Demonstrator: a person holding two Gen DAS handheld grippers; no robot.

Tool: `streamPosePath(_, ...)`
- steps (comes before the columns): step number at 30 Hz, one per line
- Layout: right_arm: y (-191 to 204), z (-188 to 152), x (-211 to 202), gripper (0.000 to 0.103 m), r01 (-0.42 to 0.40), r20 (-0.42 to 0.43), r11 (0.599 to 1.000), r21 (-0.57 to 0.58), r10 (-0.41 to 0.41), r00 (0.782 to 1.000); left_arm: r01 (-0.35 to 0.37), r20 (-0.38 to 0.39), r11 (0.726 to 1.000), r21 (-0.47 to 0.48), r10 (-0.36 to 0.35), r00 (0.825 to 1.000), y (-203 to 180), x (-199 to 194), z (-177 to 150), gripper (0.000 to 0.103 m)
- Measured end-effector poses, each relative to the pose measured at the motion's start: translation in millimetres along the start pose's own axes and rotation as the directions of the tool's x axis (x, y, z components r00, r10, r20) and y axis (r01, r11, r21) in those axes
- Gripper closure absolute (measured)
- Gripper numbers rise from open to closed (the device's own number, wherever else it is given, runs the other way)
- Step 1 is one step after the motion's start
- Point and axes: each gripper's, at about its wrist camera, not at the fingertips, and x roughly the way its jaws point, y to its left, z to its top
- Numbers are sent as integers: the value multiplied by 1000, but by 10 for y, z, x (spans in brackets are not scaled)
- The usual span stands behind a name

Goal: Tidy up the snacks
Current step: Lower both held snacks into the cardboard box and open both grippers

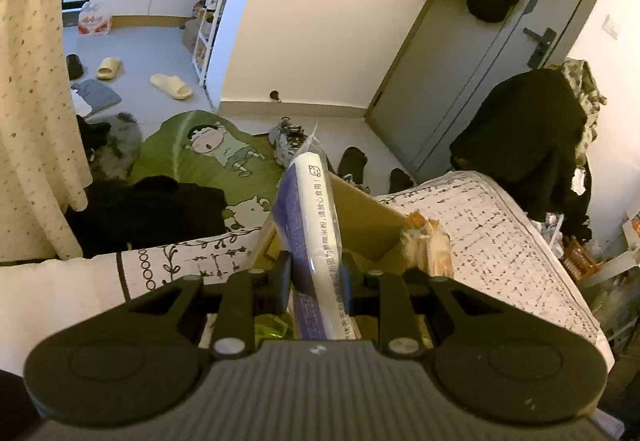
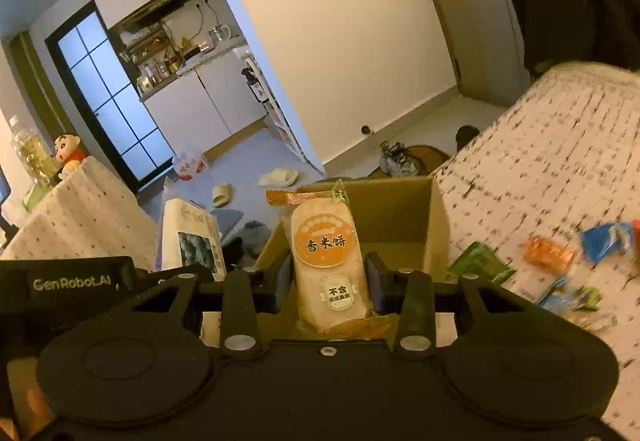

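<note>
Both hands full over the snack box

My left hand-held gripper [image 1: 315,273] is clamped on a white-and-purple snack pack [image 1: 310,225] that sticks up over the open cardboard box [image 1: 368,217] sitting on the patterned bed [image 1: 480,241]. My right hand-held gripper [image 2: 327,277] has an orange rice cracker pack [image 2: 328,265] standing between its fingers; the right-hand pad sits a bit off the wrapper, so I can't tell if it's gripping. That one's over the box too. More loose snack packets [image 2: 552,253] lie scattered on the bed, right of the box.
</note>
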Motion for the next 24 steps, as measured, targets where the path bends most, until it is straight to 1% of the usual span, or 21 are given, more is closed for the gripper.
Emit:
streamPosePath(3,43,-26,-4,56,25,-11,999,-36,-25,1000,-15,-6,1000,-1,15,1000,27,28,2,80)
streamPosePath(5,50,-23,-50,49,52,-3,997,-49,-53,999,-20,-9,1000,4,20,1000,23,45,1,80)
streamPosePath(10,-36,-6,-132,48,91,-27,996,-6,-91,995,-27,-25,1000,2,27,999,-1,132,8,80)
streamPosePath(13,-59,4,-194,42,126,-28,992,-2,-126,992,-20,-26,1000,1,20,999,-38,184,37,80)
streamPosePath(14,-74,3,-224,38,135,-28,991,-2,-135,990,-18,-23,1000,7,18,1000,-65,203,50,80)
streamPosePath(16,-110,-7,-314,34,148,-17,989,1,-148,989,-17,-18,999,32,18,1000,-130,260,75,80)
streamPosePath(18,-157,-15,-381,34,154,-23,988,2,-154,988,-15,-25,999,41,16,1000,-190,330,118,80)
streamPosePath(21,-189,-10,-485,34,186,-28,983,-10,-186,982,-20,-24,998,58,21,999,-262,403,162,80)
streamPosePath(22,-192,-7,-520,33,194,-27,981,-17,-194,981,-22,-23,998,63,23,999,-282,421,171,79)
streamPosePath(24,-179,14,-586,31,197,-18,980,-28,-197,980,-42,-9,996,80,43,999,-319,436,174,73)
